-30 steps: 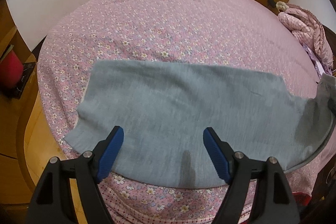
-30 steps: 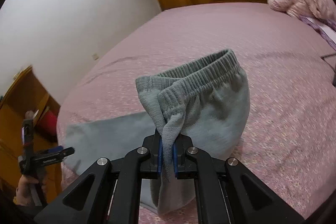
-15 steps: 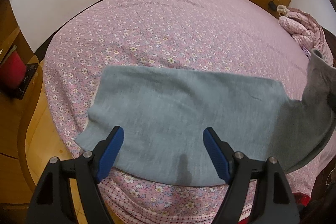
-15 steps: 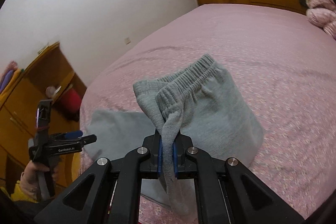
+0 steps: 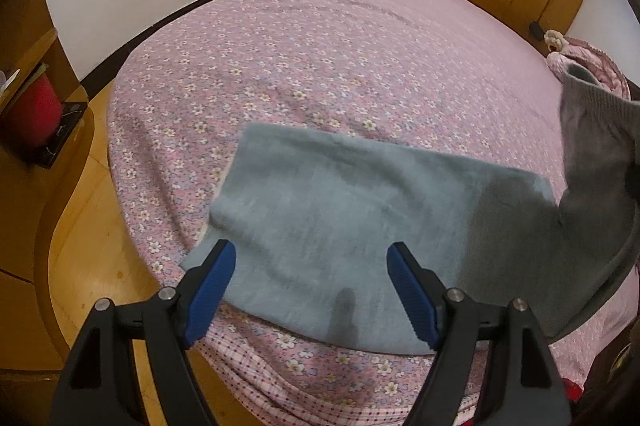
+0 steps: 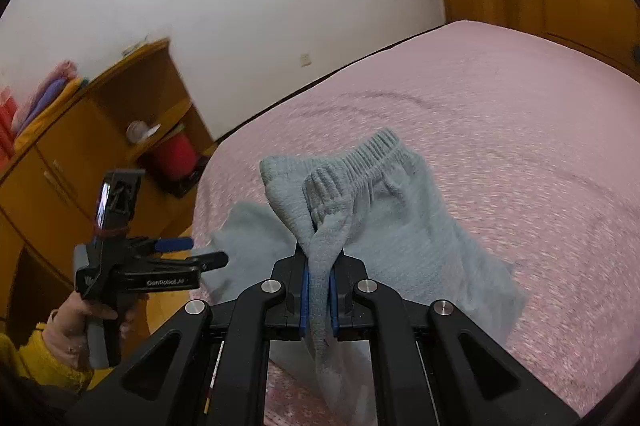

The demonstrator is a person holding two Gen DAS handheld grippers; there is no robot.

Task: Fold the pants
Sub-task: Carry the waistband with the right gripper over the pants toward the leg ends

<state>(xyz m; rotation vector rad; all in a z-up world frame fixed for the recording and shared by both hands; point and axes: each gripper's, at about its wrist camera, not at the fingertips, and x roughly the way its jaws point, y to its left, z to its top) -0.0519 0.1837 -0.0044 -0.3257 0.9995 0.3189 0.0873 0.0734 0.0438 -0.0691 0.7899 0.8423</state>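
From the left wrist view, the grey pants (image 5: 360,222) lie flat across the near edge of the bed (image 5: 340,58), the legs stretched toward the left, the cuff end close to the bed's corner. The left gripper (image 5: 310,290) hangs above the cloth with its jaws wide apart and nothing between them. At the right edge the waist end rises off the bed in a hanging sheet.

From the right wrist view, the right gripper (image 6: 319,300) is clamped tight on a bunched fold of the pants (image 6: 400,234) just below the waistband (image 6: 372,148), which stands up in front of it. The left gripper (image 6: 176,252) shows at the left, held in a hand (image 6: 76,322), beside the cuff end.

The cloth looks like soft, thick fleece: light, limp, not slippery, nothing to break. It will sag and drape wherever unsupported, so 1 pinch leaves the far corner drooping. The elastic waistband is the firmest hold; I judge the free gripper would best take the other waist corner or the cuffs to keep edges square.
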